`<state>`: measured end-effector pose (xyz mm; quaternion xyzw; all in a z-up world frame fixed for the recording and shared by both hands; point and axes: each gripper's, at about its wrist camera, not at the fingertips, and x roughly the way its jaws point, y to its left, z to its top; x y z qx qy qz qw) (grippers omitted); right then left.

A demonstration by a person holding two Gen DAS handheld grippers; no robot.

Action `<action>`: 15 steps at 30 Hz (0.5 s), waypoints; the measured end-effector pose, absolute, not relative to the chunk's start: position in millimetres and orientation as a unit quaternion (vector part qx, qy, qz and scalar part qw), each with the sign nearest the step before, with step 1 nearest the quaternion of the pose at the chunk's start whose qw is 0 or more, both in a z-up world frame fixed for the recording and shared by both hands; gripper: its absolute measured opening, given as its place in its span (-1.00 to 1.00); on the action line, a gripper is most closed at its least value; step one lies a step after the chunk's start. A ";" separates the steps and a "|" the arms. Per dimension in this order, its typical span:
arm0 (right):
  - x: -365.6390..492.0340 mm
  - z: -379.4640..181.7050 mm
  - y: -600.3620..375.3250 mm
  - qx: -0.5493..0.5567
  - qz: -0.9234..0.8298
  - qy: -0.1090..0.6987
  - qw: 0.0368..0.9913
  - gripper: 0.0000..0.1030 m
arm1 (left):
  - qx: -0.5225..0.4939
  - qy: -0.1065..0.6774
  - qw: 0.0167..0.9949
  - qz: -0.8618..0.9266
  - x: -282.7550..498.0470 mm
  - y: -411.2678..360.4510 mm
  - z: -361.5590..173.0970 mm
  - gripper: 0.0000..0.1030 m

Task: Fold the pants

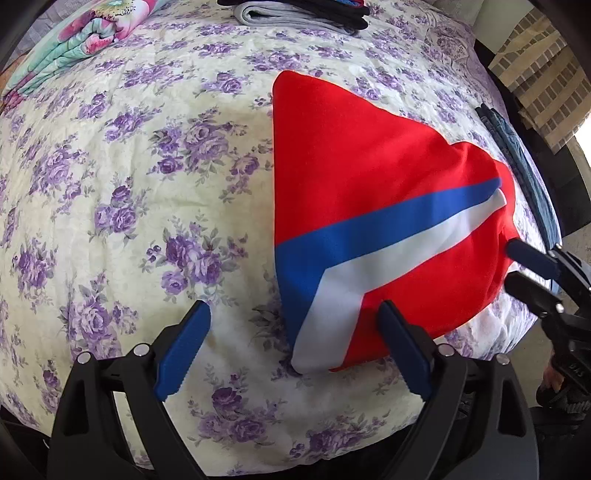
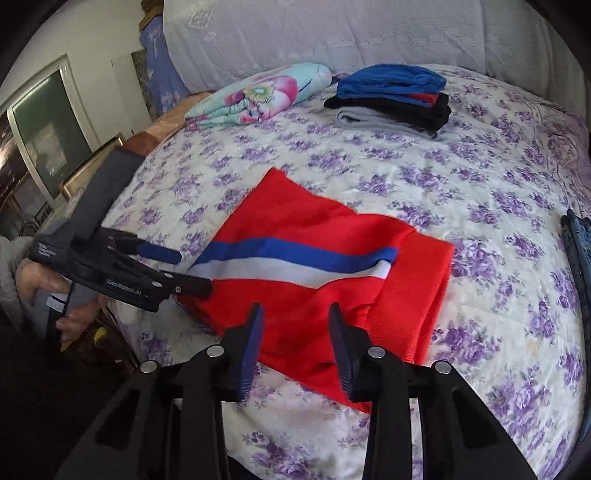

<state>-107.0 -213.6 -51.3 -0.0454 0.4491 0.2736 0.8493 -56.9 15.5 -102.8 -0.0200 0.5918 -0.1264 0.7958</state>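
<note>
Red pants (image 1: 351,166) (image 2: 295,221) with a blue and a white stripe lie folded on a quilt with purple flowers (image 1: 129,184) (image 2: 480,206). In the left wrist view my left gripper (image 1: 293,306) stands wide open just above the striped end, one finger on each side of it. The right wrist view shows it as left gripper (image 2: 195,271), still open at the pants' left end. My right gripper (image 2: 295,310) hovers over the near red edge with a narrow gap between its fingers and flat cloth showing through. Seen from the left wrist, the right gripper (image 1: 511,260) is at the pants' right edge.
A stack of folded clothes (image 2: 391,99) (image 1: 303,14) sits at the far side of the bed. A rolled floral blanket (image 2: 258,92) (image 1: 92,33) lies left of it. Dark denim (image 2: 578,243) (image 1: 517,155) lies at the right edge. A hand (image 2: 48,284) holds the left gripper beside the bed.
</note>
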 end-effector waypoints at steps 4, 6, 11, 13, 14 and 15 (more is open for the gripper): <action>-111.7 -82.1 -216.8 -0.069 0.267 0.506 0.817 -0.53 | -0.023 0.597 0.791 -0.129 -56.0 18.7 -106.2 0.77; -119.0 -87.2 -221.4 -0.065 0.272 0.513 0.811 -0.53 | -0.025 0.598 0.791 -0.130 -57.7 21.9 -106.4 0.78; -119.1 -79.6 -220.5 -0.069 0.274 0.511 0.812 -0.49 | -0.012 0.564 0.817 -0.120 -57.5 25.9 -87.3 0.75; -119.7 -68.4 -222.6 -0.068 0.277 0.500 0.818 -0.48 | -0.009 0.543 0.829 -0.130 -59.1 25.4 -75.8 0.75; -120.1 -61.0 -224.8 -0.062 0.280 0.490 0.823 -0.48 | -0.006 0.534 0.834 -0.139 -60.4 23.5 -71.2 0.75; -118.8 -53.0 -226.7 -0.054 0.283 0.479 0.829 -0.44 | -0.001 0.528 0.836 -0.148 -61.6 20.7 -68.6 0.75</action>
